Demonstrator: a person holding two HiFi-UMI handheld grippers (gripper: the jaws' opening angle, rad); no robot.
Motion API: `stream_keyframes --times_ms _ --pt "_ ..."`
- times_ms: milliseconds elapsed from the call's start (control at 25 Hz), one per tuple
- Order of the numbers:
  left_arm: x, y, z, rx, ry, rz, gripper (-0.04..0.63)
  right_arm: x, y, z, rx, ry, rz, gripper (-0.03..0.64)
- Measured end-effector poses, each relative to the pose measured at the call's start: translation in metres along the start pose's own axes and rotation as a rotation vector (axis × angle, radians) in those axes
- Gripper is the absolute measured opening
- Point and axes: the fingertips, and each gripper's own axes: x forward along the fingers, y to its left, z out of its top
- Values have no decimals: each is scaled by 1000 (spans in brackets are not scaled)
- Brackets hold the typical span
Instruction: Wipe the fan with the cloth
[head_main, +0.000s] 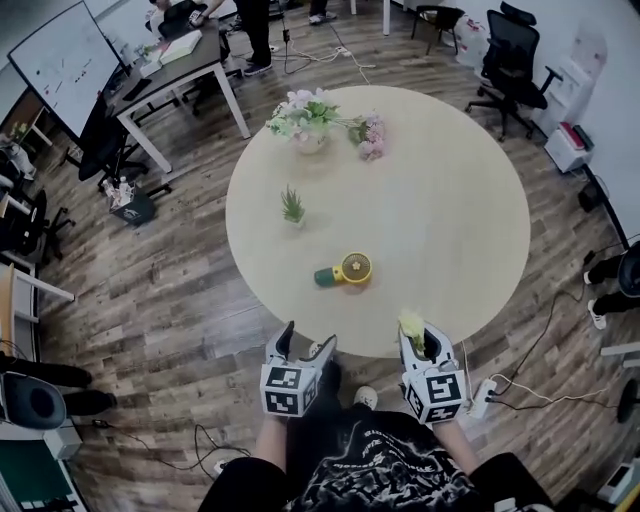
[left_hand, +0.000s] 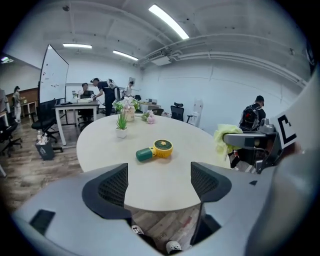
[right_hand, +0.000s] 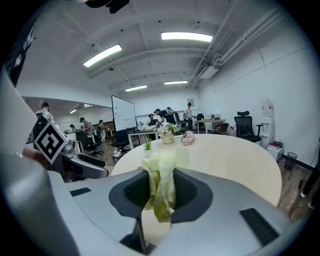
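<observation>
The small fan (head_main: 345, 271), with a round yellow head and a green handle, lies on its side on the round, pale wooden surface (head_main: 450, 200). It sits just below the middle of the head view, its handle pointing to the frame's left. It is well apart from both grippers, which hang at the surface's near edge in the lower part of that frame.

The left gripper (head_main: 307, 340) shows best in its own view. There the left gripper (left_hand: 159, 185) has its jaws wide apart with nothing in them, and only the surface's rim and the floor show through the gap. The fan (left_hand: 156, 149) lies beyond, at the centre of the frame. At the right edge of that view the other gripper carries the cloth (left_hand: 223, 137).

The right gripper (head_main: 420, 340) is closed on a crumpled, pale yellow-green cloth (head_main: 412, 325). The right gripper view shows the pads pressing on the cloth (right_hand: 161, 185), which bunches above them and droops below. That view does not show the fan.

A small green potted plant (head_main: 293, 207) and flowers (head_main: 305, 122) stand further up the surface in the head view.
</observation>
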Motion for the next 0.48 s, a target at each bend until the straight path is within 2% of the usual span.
stream_keyframes --times_ms 80,320,480 --pt "20 6 12 33 19 -53 408 12 -4 11 -4 -11 -16 91" --pt "79 60 32 160 78 -106 408 64 0 35 13 -19 -73 91" --pt "116 67 27 330 140 -266 408 88 6 45 13 -9 -103 91"
